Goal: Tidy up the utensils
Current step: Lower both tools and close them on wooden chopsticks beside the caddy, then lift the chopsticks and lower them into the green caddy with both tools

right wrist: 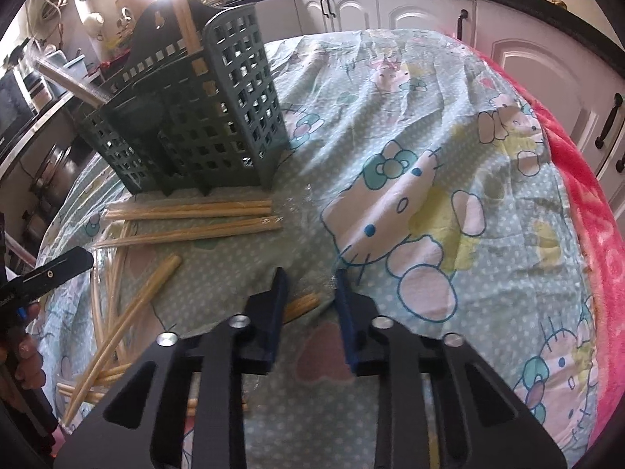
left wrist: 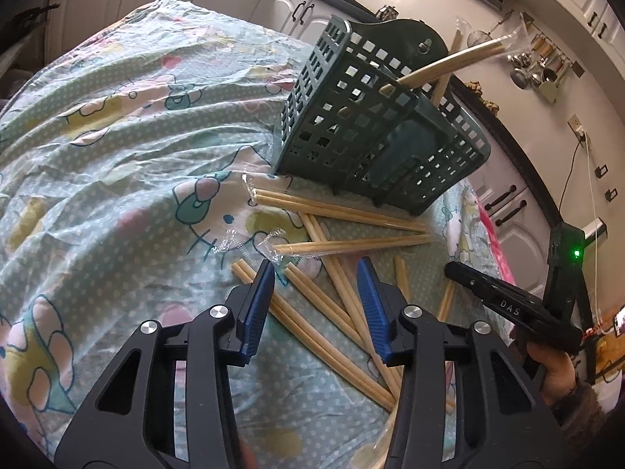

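Observation:
A dark green perforated utensil basket stands on the cloth, with wrapped bamboo chopsticks leaning out of it. Several more chopstick pairs lie scattered in front of it, some in clear wrappers. My left gripper is open low over the pile, a few sticks lying between its blue pads. My right gripper has its jaws narrowly apart around the end of a wrapped pair; a strip of cloth shows beside the stick. Each view catches the other gripper's black finger and the hand holding it.
The table is covered by a crumpled mint cloth with cartoon cats. A pink blanket runs along its right edge. White kitchen cabinets and a dark counter surround the table; ladles hang on the wall.

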The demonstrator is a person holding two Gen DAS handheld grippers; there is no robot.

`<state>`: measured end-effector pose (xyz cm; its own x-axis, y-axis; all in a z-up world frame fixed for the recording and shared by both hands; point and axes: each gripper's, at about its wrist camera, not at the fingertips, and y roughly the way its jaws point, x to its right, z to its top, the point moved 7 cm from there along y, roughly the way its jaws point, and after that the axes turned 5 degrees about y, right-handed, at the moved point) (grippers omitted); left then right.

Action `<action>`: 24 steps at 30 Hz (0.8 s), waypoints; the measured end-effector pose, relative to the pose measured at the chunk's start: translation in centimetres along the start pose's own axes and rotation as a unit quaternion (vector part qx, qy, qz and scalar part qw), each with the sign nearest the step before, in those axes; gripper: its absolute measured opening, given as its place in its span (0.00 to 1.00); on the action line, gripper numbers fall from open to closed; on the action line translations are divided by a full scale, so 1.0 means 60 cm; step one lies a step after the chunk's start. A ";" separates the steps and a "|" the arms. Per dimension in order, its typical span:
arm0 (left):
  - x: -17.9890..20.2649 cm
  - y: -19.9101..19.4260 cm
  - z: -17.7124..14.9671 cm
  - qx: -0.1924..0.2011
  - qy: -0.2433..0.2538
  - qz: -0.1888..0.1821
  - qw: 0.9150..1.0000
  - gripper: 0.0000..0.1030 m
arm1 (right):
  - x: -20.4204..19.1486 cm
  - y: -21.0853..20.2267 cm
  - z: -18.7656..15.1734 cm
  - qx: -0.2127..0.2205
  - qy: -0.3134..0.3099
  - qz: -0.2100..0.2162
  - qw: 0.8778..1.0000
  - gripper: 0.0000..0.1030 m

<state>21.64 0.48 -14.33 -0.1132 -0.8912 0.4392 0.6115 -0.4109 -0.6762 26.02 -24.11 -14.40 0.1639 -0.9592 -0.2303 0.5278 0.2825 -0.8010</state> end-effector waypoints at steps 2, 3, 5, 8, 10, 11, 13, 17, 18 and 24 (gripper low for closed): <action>-0.004 0.001 0.002 0.002 -0.006 0.001 1.000 0.36 | 0.004 -0.003 0.005 0.004 0.004 0.002 1.000 0.08; -0.005 0.001 0.003 0.002 -0.009 0.001 1.000 0.36 | 0.006 -0.005 0.007 0.007 0.006 0.005 1.000 0.07; -0.008 0.002 0.005 0.003 -0.015 -0.001 1.000 0.36 | 0.006 -0.009 0.011 0.011 0.006 0.007 1.000 0.06; -0.014 0.005 0.009 0.001 -0.031 -0.007 0.999 0.36 | 0.004 -0.013 0.014 0.019 0.001 0.005 1.000 0.05; -0.017 0.008 0.011 0.000 -0.039 -0.010 0.999 0.36 | 0.001 -0.018 0.016 0.025 -0.003 0.004 1.000 0.05; -0.018 0.009 0.012 -0.001 -0.043 -0.012 0.999 0.36 | -0.001 -0.020 0.017 0.027 -0.006 0.004 1.000 0.05; -0.022 0.013 0.014 -0.003 -0.055 -0.015 0.998 0.36 | -0.003 -0.026 0.020 0.033 -0.010 0.002 0.999 0.05; -0.031 0.019 0.019 -0.009 -0.087 -0.026 0.996 0.35 | -0.006 -0.036 0.027 0.044 -0.016 0.001 0.999 0.01; -0.032 0.020 0.020 -0.009 -0.091 -0.027 0.995 0.35 | -0.007 -0.038 0.028 0.046 -0.018 0.000 0.999 0.01; -0.045 0.030 0.023 -0.016 -0.114 -0.027 0.993 0.09 | -0.004 -0.044 0.033 0.051 -0.018 0.001 0.999 0.01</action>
<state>24.13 2.43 -15.92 0.0370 -0.8030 0.5949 0.5846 -0.4654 -0.6646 26.24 -24.60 -11.15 0.1942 -0.9581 -0.2107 0.6086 0.2861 -0.7401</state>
